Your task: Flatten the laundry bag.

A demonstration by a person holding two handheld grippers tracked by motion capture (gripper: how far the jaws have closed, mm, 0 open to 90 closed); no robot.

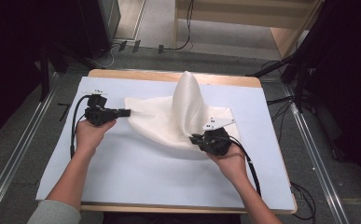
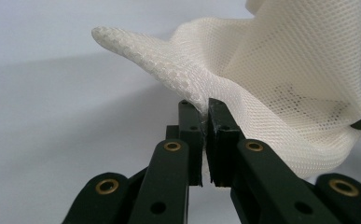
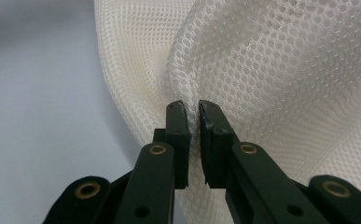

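Cloth handling is under way: a white, open-weave mesh fabric sheet [image 1: 178, 119] lies partly spread on the pale blue mat [image 1: 136, 172] that covers the wooden bench [image 1: 169, 74], and both ends of it are already gripped. The left gripper [image 1: 127, 112] has its jaws closed tight on a thin edge of the mesh at the sheet's left corner; in the left gripper view the fabric [image 2: 262, 93] disappears straight into the narrow slot between the black jaws. The right gripper [image 1: 196, 138] pinches a bunched fold near the sheet's front right edge, and in the right gripper view the mesh [image 3: 271, 70] puckers where the jaws bite on it.

Done so far, by the look of it: both grasps are made, and part of the sheet is lifted. A tall peak of fabric stands up in the middle, between the two grippers, while the left part sags down toward the mat and the right part lies flat behind the right hand [image 1: 232, 161].

Left to do, as I judge it: the sheet is neither flat nor neatly folded. Whether the aim is to spread it out or to fold it over, the raised fold has to be carried across or pulled taut, laid down on the mat, and both grips released. I would put the work somewhere near its middle.
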